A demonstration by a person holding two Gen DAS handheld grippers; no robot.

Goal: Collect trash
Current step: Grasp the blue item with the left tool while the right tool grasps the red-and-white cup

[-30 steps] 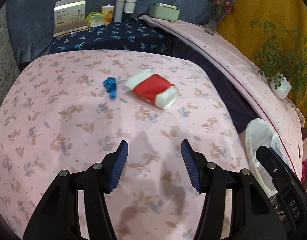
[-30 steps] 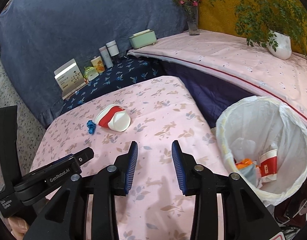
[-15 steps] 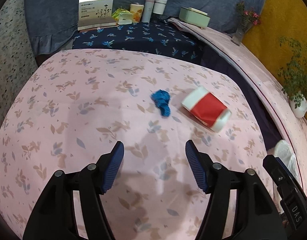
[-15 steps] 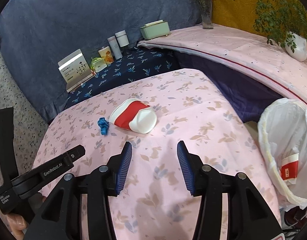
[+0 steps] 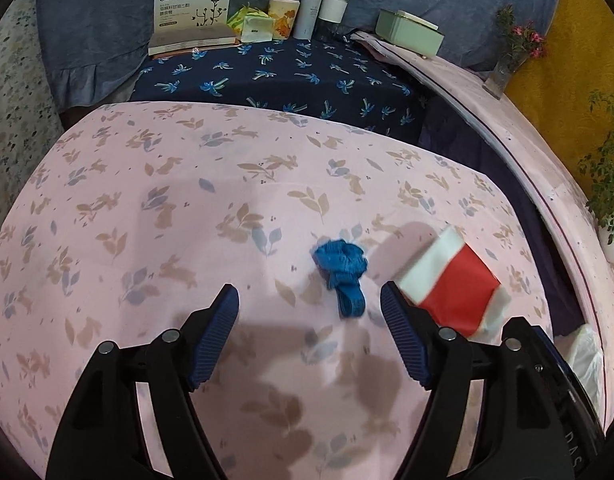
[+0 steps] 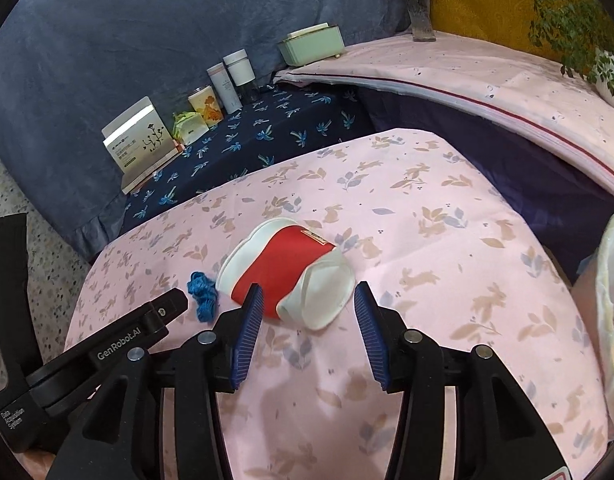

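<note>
A crumpled blue scrap (image 5: 342,271) lies on the pink floral tablecloth (image 5: 187,220), just ahead of my open, empty left gripper (image 5: 309,306), slightly right of its centre. A crushed red-and-white paper cup (image 5: 453,286) lies on its side to the right of the scrap. In the right wrist view the cup (image 6: 287,276) lies close in front of my open, empty right gripper (image 6: 309,300), its white rim end between the fingertips' line. The blue scrap (image 6: 203,292) sits left of the cup. The left gripper's body (image 6: 119,344) shows at lower left.
A bin lined with a white bag (image 6: 611,312) stands off the table's right edge. At the back, on a dark blue cloth (image 5: 287,76), stand a box (image 5: 193,12), cups (image 5: 327,8) and a green case (image 5: 409,32). A raised pink-covered surface (image 6: 487,76) with a vase and a potted plant runs along the right.
Both grippers have moved forward and down toward the table. The blue scrap now lies just ahead of the left fingers and the cup just ahead of the right fingers. Neither object has moved.
</note>
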